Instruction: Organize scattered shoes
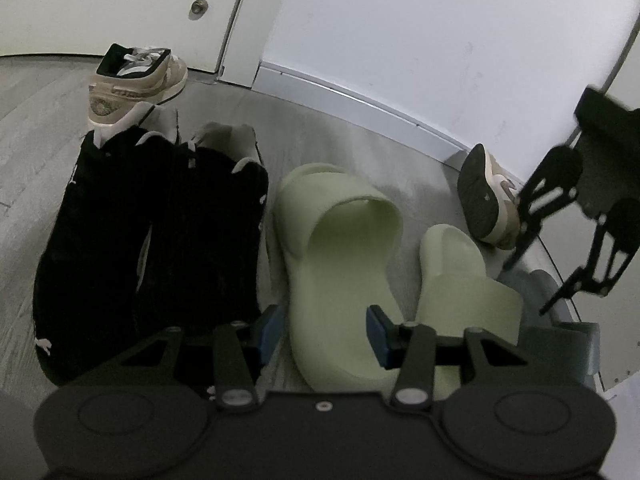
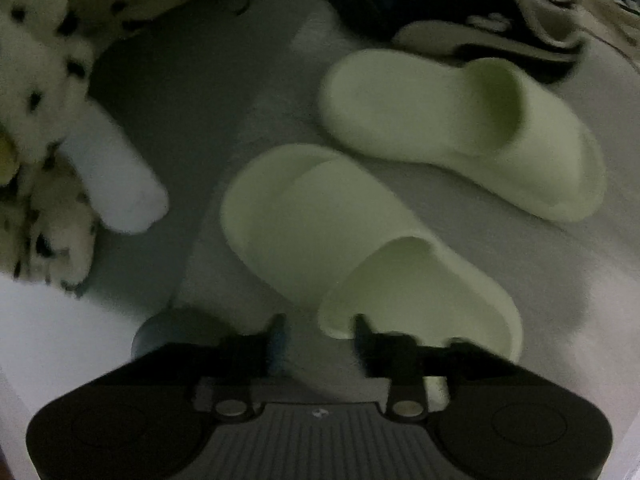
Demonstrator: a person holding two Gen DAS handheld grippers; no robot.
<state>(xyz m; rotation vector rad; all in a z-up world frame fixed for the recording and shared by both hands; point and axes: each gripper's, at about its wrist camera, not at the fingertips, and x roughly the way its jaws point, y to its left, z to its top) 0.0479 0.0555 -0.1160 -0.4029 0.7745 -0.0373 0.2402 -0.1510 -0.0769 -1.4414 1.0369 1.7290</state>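
**Two green slides side by side on the floor, both claws open**

Between the left claw's (image 1: 322,334) blue pads (image 1: 380,336) lies the heel end of a pale green slide (image 1: 340,248), flat on the grey wood-look floor (image 1: 36,96); the pads stand apart on either side of it and whether they touch it cannot be told. Just right of that slide sits its mate (image 1: 460,276), also sole down, toe pointing the same way. To the left, a pair of black sneakers (image 1: 152,232) lies side by side, close beside the first slide. Beyond them a tan sneaker (image 1: 138,80) stands near the white wall (image 1: 440,20). At the right, a second tan sneaker (image 1: 486,196) is tipped on its side, sole showing, against the wall's base, with the right claw (image 1: 560,248) hanging just beside it, its fingers spread.

In the right wrist view, which is blurred, the right claw (image 2: 320,332) is apart and nothing is clamped; one finger (image 2: 362,330) overlaps the strap edge of the near slide (image 2: 340,240). The other slide (image 2: 460,128) lies near it, a little farther off. The black sneakers (image 2: 500,32) show at the top edge. At the left are a spotted plush shape (image 2: 40,80) and something white (image 2: 116,176) on the floor.
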